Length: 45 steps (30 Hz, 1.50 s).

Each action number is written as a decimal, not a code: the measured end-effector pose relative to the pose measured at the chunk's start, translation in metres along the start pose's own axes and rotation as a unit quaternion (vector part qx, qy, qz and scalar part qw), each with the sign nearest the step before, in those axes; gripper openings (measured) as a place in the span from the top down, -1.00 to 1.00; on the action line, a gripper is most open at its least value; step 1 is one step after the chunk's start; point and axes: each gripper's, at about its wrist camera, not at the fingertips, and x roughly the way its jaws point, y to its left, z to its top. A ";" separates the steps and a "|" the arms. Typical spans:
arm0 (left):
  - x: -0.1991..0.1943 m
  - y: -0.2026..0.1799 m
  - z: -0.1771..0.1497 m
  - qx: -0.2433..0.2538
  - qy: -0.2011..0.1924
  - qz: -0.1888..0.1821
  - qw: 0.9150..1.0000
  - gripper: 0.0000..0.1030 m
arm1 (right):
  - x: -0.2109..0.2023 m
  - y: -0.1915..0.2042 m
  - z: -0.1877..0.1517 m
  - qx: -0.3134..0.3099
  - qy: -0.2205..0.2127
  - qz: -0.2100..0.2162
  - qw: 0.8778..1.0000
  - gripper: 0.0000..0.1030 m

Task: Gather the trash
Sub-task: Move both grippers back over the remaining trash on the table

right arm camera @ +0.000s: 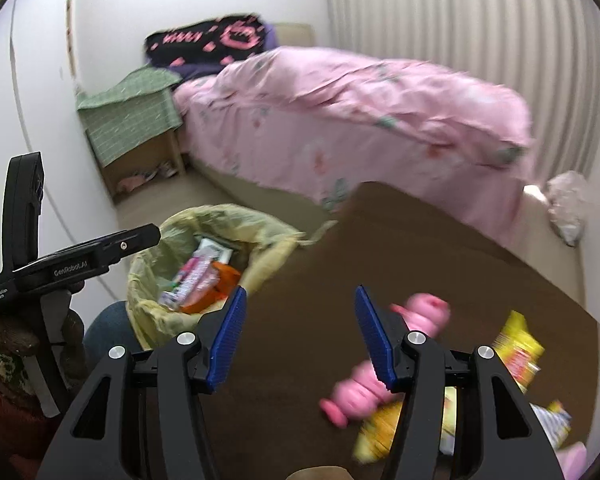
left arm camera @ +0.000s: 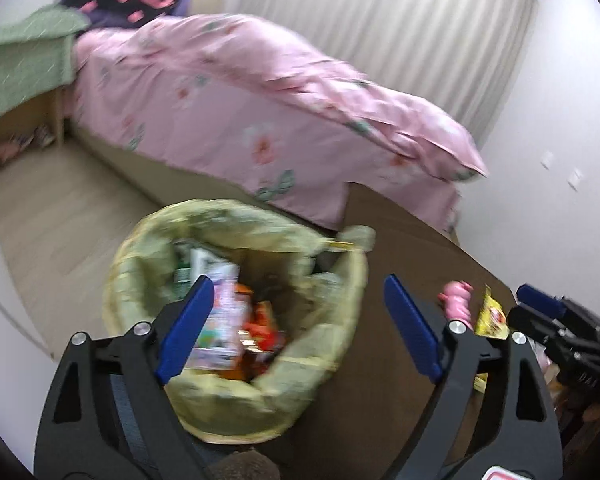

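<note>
My left gripper (left arm camera: 296,328) hangs over the lined bin (left arm camera: 236,312), wrappers (left arm camera: 236,320) lying inside it. The bin stands on the floor, touching the left edge of the table (right arm camera: 420,248). My right gripper (right arm camera: 298,336) hangs above the table; packets (right arm camera: 518,354) lie on it to the right. Behind both stands the bed (right arm camera: 340,120), a nightstand (right arm camera: 140,128) at its left.
</note>
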 end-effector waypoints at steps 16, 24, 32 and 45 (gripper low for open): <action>0.039 -0.200 -0.061 0.205 0.100 -0.178 0.957 -0.82 | -0.124 -0.123 -0.146 0.136 0.006 -0.154 0.979 -0.22; 0.055 -0.267 -0.091 0.295 0.120 -0.207 0.925 -0.79 | -0.136 -0.137 -0.203 0.184 0.024 -0.182 0.966 -0.21; 0.084 -0.302 -0.085 0.311 0.138 -0.211 0.917 -0.55 | -0.128 -0.133 -0.218 0.163 0.035 -0.211 0.963 -0.20; 0.162 -0.347 -0.106 0.354 0.234 -0.252 0.869 0.55 | -0.138 -0.117 -0.224 0.139 0.039 -0.202 0.969 -0.20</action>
